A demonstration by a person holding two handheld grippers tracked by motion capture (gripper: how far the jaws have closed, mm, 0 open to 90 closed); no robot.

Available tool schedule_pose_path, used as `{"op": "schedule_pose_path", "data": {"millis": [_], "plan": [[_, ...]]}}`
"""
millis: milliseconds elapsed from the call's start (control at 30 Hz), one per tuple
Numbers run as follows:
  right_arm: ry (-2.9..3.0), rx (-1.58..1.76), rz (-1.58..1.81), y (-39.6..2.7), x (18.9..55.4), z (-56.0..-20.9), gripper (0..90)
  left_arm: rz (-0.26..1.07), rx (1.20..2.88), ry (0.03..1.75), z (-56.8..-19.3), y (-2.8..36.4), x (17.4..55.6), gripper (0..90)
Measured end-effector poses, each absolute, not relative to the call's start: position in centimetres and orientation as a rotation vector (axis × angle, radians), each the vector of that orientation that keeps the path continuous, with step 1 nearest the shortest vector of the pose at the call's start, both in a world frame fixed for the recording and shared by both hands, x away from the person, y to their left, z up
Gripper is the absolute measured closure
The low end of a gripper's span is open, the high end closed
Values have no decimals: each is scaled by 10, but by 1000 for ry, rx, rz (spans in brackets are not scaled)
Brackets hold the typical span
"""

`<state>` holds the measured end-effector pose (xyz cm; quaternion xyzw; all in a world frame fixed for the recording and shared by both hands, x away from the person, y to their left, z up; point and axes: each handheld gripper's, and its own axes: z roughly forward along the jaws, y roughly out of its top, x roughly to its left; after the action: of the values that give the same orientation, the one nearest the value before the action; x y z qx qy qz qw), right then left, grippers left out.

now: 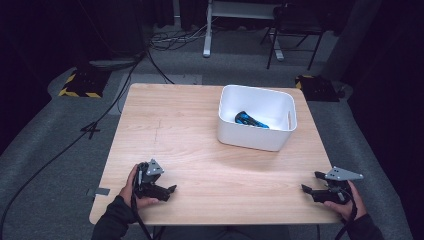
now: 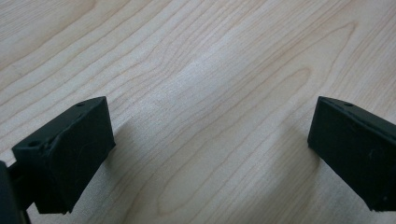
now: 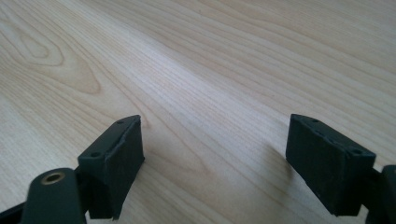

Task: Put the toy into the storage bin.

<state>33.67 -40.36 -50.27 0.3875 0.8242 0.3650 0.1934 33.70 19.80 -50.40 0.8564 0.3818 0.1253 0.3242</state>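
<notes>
Nearest the person's edge of the wooden table [image 1: 200,150], the left gripper [image 1: 167,191] rests low over the boards, held in a hand at the near left corner, its black jaws standing wide apart with only bare wood grain between them. In the left gripper view [image 2: 210,154] the two pads are well apart and nothing is pinched. Across at the near right corner, the right gripper [image 1: 311,183] is held just at the table's edge, pointing inward toward the left; its jaws too are spread and released, empty, as the right gripper view [image 3: 215,163] shows with plain table between the pads. Both sleeves are cut off by the bottom of the high view.

Farther back, on the right half of the table and well apart from both grippers, sits a white bin [image 1: 230,131], open-topped. Inside it lies a blue and black object [image 1: 250,120], on the bin's floor toward the far left side. Its long axis runs slantwise, from the far left down to the near right. It is small and blurred; what it is I cannot tell, nor which end is its front, and the bin's near wall may hide its lower edge.

Beyond the table, cables [image 1: 170,40] trail over grey floor into darkness.
</notes>
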Motion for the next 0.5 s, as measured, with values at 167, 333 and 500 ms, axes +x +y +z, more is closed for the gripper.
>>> {"op": "schedule_pose_path", "data": {"millis": [167,333,500], "plan": [[2306,1122,1024,-407,333,-503,180,347,2248,995,-504,198,337,5],[2292,1155,1011,-412,330,-503,171,344,2249,994,-504,198,337,5],[2292,1164,1013,-412,329,-503,168,342,2248,995,-504,198,337,5]]}}
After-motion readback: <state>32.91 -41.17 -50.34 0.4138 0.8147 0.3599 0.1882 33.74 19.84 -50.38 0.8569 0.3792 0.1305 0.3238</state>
